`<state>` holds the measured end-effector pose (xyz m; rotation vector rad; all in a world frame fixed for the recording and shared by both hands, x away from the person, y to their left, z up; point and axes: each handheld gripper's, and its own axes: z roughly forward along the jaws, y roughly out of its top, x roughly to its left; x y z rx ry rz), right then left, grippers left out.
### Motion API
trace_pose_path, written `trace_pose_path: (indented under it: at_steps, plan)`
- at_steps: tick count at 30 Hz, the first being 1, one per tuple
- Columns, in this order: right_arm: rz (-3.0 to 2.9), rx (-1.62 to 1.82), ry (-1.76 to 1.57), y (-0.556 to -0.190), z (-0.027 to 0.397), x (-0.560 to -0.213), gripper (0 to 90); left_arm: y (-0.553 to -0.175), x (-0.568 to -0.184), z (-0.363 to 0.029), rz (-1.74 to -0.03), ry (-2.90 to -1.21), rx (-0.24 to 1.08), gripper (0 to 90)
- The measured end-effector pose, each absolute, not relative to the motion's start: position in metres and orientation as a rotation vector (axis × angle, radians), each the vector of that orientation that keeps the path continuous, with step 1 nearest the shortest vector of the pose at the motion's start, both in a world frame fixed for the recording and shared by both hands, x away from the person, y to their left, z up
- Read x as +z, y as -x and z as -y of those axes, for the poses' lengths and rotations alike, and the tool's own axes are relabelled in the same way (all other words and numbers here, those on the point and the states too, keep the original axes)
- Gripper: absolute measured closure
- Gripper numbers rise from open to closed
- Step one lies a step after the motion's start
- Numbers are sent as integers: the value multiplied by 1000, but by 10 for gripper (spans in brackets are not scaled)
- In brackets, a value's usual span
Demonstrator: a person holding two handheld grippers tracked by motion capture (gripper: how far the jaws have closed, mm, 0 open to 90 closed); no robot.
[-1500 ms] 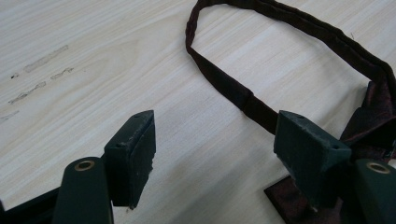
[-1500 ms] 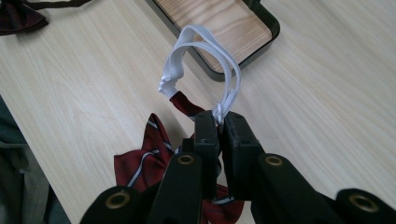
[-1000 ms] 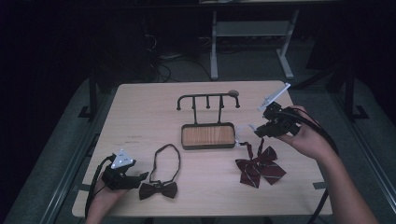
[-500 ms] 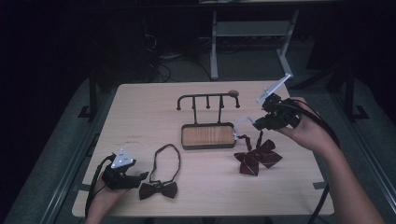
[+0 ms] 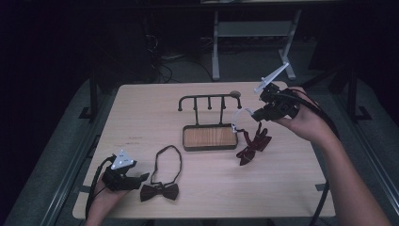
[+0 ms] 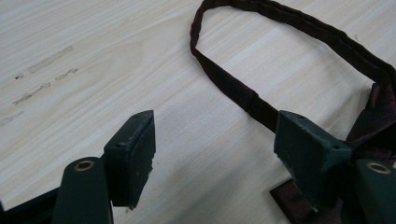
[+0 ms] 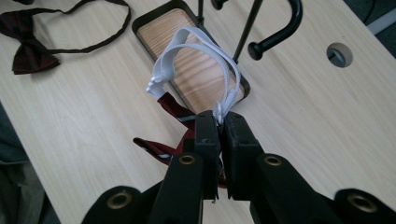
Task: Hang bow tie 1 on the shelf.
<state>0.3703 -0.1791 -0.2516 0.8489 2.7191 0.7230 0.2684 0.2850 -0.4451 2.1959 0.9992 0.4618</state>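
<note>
My right gripper (image 5: 251, 113) (image 7: 220, 122) is shut on the white elastic strap (image 7: 187, 42) of a dark red striped bow tie (image 5: 254, 143) (image 7: 173, 109). It is held above the table, just right of the hook rack (image 5: 209, 101), and the bow hangs below it with its lower end near the tabletop. At the front left, my left gripper (image 5: 141, 179) (image 6: 215, 135) rests low and open. A second, darker bow tie (image 5: 160, 191) lies just in front of it, and that tie's neck strap (image 6: 243, 93) runs past the right jaw without being touched.
The rack stands on a wood-lined tray base (image 5: 209, 137) (image 7: 187, 60) at the table's middle, with several black hooks (image 7: 280, 32) on its bar. A round cable hole (image 7: 339, 53) sits in the table behind the rack. A metal frame (image 5: 254, 28) stands on the floor beyond.
My right gripper has risen and drifted toward the rack, pulling the red bow tie up off the table by its white strap. The left gripper and the dark bow tie have stayed still.
</note>
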Motion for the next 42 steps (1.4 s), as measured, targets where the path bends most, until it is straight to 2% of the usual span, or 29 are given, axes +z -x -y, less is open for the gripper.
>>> trace_pose_path:
  at_steps: [16,42]
  plan:
    - [-2701,704,-868,-389,176,-244,850,-268,-444,-285,-997,-2200,460,299]
    - [-2692,670,-1017,-432,179,-259,847,-269,-447,-284,-989,-2205,444,299]
